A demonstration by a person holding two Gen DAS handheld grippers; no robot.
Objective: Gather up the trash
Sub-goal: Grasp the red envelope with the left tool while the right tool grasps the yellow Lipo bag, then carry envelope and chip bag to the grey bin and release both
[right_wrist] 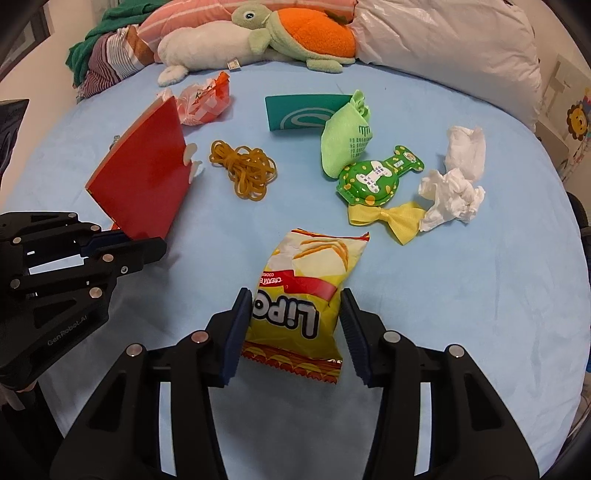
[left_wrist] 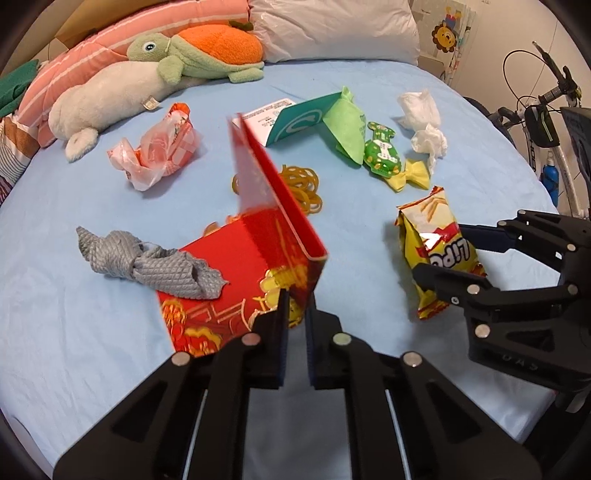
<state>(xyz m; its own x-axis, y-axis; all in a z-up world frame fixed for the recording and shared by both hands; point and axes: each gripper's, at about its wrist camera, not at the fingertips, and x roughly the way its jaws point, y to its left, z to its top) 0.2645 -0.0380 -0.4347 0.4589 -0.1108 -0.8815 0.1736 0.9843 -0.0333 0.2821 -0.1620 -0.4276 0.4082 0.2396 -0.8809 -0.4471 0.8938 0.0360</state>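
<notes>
Blue bedsheet (right_wrist: 480,295) strewn with litter; pillows, plush turtle (right_wrist: 295,33) at head. Left gripper (left_wrist: 296,299) clamped on red box (left_wrist: 236,273) edge. Right gripper (right_wrist: 295,325) apart, straddling yellow snack bag (right_wrist: 306,295) lying mid-bed.

Bare blue sheet (right_wrist: 461,295) at the snack bag's (right_wrist: 306,291) three o'clock allows passage; red box (right_wrist: 144,177) obstructs ten o'clock, yellow bow (right_wrist: 388,218) one o'clock.
</notes>
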